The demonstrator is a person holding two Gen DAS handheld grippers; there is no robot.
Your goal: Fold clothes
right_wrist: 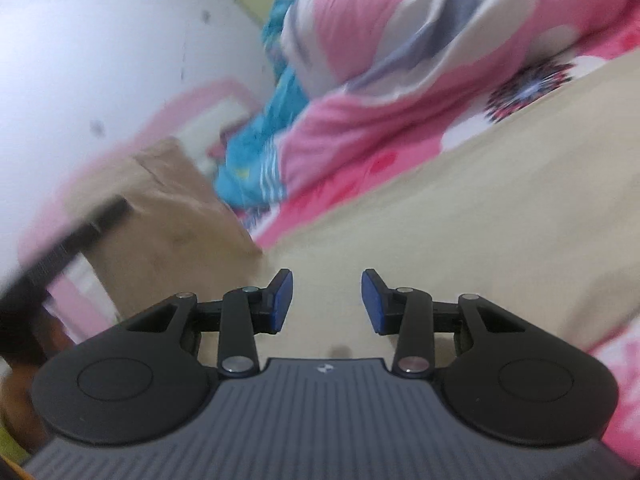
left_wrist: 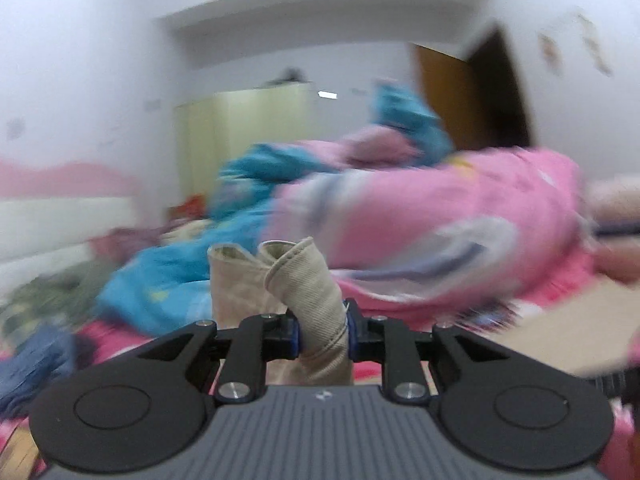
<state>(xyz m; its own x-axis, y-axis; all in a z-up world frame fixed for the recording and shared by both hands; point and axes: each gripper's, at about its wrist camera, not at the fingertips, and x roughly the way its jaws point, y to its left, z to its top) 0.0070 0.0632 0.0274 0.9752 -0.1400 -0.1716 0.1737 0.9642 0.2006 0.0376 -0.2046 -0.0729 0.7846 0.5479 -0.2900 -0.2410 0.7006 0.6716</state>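
Observation:
My left gripper (left_wrist: 323, 334) is shut on a bunched hem of a beige ribbed garment (left_wrist: 308, 280), lifted off the bed with its folds standing up between the blue pads. In the right wrist view the same beige garment (right_wrist: 460, 216) lies spread flat over the bed, and a lifted part of it (right_wrist: 172, 216) rises at the left beside a dark blurred shape. My right gripper (right_wrist: 327, 300) hovers low over the flat cloth, open, with nothing between its fingers.
A pink and white quilt (left_wrist: 460, 216) and a blue patterned cloth (left_wrist: 168, 280) are heaped on the bed behind the garment. The pink flowered bedsheet (right_wrist: 348, 184) shows around the cloth. A pale wardrobe (left_wrist: 240, 136) and a brown door (left_wrist: 452, 96) stand at the far wall.

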